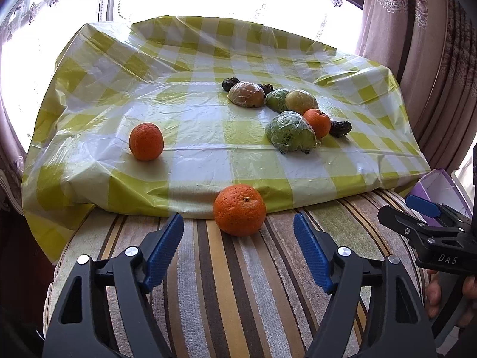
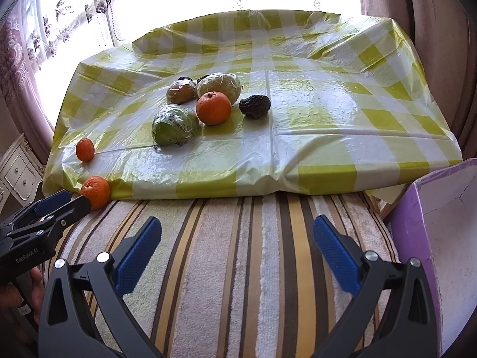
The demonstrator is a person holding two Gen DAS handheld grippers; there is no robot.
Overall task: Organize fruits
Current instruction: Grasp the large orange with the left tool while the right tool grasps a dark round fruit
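An orange [image 1: 239, 210] lies on the striped cushion against the front edge of the checked cloth [image 1: 208, 125], just ahead of my open, empty left gripper [image 1: 238, 223]; it also shows in the right wrist view [image 2: 96, 192]. A second orange [image 1: 146, 141] sits on the cloth at the left. A cluster at the cloth's middle holds a small orange [image 2: 213, 108], plastic-wrapped green fruit [image 2: 175, 125], wrapped yellowish fruits [image 2: 219, 87] and dark wrinkled fruits [image 2: 255, 106]. My right gripper [image 2: 237, 234] is open and empty over the cushion.
A purple box [image 2: 432, 238] with a white inside stands at the right, beside the striped cushion [image 2: 238, 268]. Curtains and a bright window lie behind the cloth. A white cabinet [image 2: 18, 170] is at the far left.
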